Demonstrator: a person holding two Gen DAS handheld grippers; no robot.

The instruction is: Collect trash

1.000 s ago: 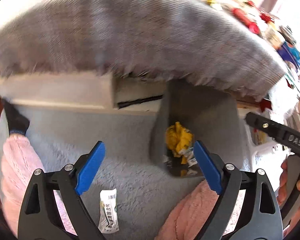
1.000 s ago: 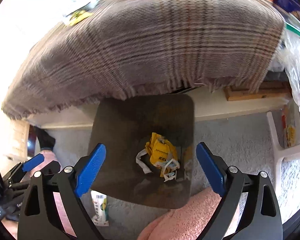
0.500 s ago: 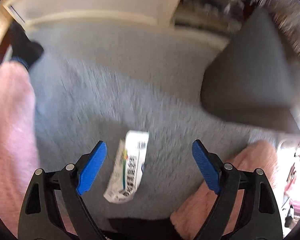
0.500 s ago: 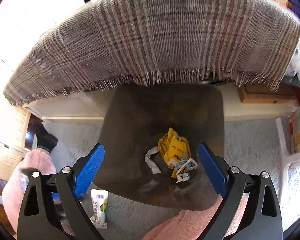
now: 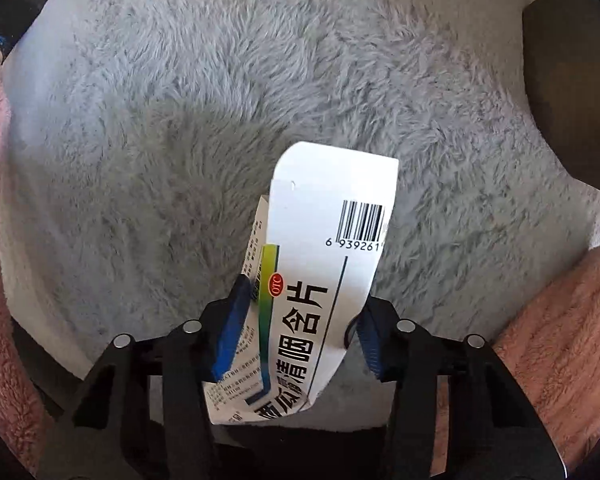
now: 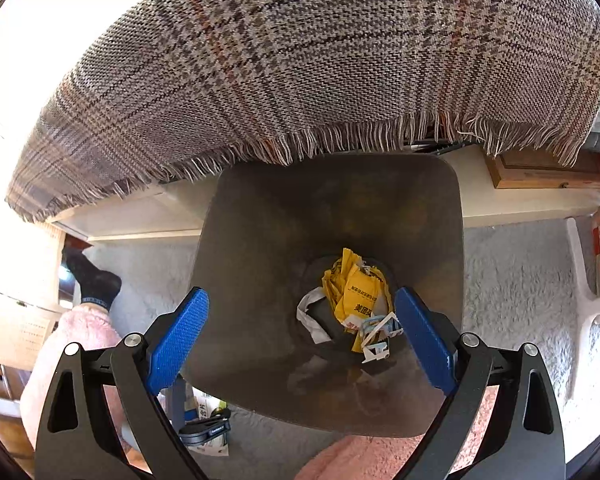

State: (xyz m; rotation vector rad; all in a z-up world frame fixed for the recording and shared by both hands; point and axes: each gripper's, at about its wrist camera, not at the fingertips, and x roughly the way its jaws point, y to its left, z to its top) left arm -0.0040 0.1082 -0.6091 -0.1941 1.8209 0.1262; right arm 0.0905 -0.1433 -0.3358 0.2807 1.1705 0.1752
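Observation:
In the left wrist view my left gripper [image 5: 298,326] is shut on a flattened white medicine box [image 5: 324,240] with a barcode and black characters, down at the grey shag rug [image 5: 220,100]. In the right wrist view my right gripper [image 6: 300,340] is open and empty above a dark square trash bin [image 6: 260,240] that holds yellow wrappers [image 6: 356,288] and white scraps. The left gripper and the box show small at the lower left of that view [image 6: 204,424], beside the bin.
A plaid fringed blanket [image 6: 320,60] hangs over the furniture behind the bin. My legs in pink fleece [image 5: 560,340] and a black sock [image 6: 94,276] flank the rug. A white plastic stool [image 6: 588,300] stands right of the bin. The bin's corner [image 5: 572,80] shows at the right of the left wrist view.
My left gripper has dropped to the rug and closed on the white box. My right gripper has stayed open above the bin, moving slightly closer.

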